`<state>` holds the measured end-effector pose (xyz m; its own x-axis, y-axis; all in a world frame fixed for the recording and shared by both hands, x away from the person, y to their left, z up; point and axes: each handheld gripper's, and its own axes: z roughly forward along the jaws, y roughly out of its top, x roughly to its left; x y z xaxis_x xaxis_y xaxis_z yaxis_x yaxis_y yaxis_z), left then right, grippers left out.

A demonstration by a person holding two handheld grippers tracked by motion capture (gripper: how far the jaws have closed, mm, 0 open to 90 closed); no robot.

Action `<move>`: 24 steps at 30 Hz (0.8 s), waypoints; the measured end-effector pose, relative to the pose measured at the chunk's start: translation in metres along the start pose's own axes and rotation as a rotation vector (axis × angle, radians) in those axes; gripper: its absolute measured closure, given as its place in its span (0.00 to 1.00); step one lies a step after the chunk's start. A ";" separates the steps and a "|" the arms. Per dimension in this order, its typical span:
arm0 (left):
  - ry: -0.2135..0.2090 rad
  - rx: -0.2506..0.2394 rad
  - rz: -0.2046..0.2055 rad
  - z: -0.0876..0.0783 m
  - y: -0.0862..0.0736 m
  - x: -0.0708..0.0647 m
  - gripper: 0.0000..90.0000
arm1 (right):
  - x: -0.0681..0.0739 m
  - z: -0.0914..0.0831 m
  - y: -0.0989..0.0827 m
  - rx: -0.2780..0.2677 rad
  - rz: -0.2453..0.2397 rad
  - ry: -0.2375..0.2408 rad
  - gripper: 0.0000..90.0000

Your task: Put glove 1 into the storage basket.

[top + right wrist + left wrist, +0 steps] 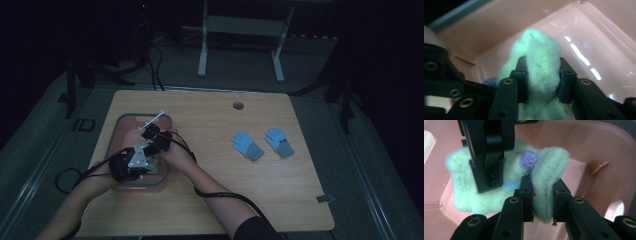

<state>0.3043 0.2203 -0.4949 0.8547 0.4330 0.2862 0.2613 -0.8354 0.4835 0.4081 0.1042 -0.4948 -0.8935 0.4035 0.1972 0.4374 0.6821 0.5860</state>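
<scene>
While both grippers pinch it, green fleece (pixel 549 182) hides the bin (pixel 586 142) floor.

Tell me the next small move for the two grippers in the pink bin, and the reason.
Probably lift both together. The left gripper pinches a fold of the green fuzzy glove, the right gripper clamps another bunch of it, and the glove lies low inside the pink bin.

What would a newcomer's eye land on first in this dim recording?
The fluffy pale-green fabric piece in the pink plastic bin at the table's left, pinched by both the left gripper and the right gripper. Next, the pair of blue-and-grey knitted gloves lying alone on the wooden table, to the right.
</scene>
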 end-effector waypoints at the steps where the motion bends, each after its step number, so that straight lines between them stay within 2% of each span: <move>1: -0.003 0.012 0.008 0.002 0.001 0.000 0.83 | -0.001 0.001 0.000 0.009 0.000 -0.010 0.69; 4: -0.017 0.045 0.012 0.005 0.003 0.001 0.80 | -0.002 0.002 0.002 0.023 0.011 -0.011 0.59; 7: -0.019 0.053 -0.010 0.006 0.004 0.003 0.72 | -0.002 0.002 0.003 0.030 0.015 -0.013 0.53; 9: -0.009 0.033 -0.028 0.004 0.003 0.004 0.64 | -0.001 0.002 0.003 0.029 0.015 -0.007 0.48; 13: 0.011 0.013 -0.044 -0.002 0.003 0.001 0.54 | -0.002 -0.004 0.004 0.008 0.019 -0.015 0.45; 20: 0.039 -0.016 -0.080 -0.017 0.004 -0.002 0.47 | -0.005 -0.025 0.007 -0.034 0.017 -0.023 0.32; 22: 0.036 -0.026 -0.098 -0.021 0.003 -0.003 0.47 | -0.005 -0.033 0.007 -0.049 0.018 -0.006 0.26; 24: 0.036 -0.045 -0.118 -0.026 0.005 -0.005 0.47 | -0.006 -0.042 0.006 -0.070 0.020 -0.001 0.25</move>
<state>0.2893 0.2232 -0.4722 0.8023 0.5402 0.2542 0.3384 -0.7623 0.5517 0.4119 0.0799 -0.4594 -0.8845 0.4174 0.2084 0.4468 0.6294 0.6358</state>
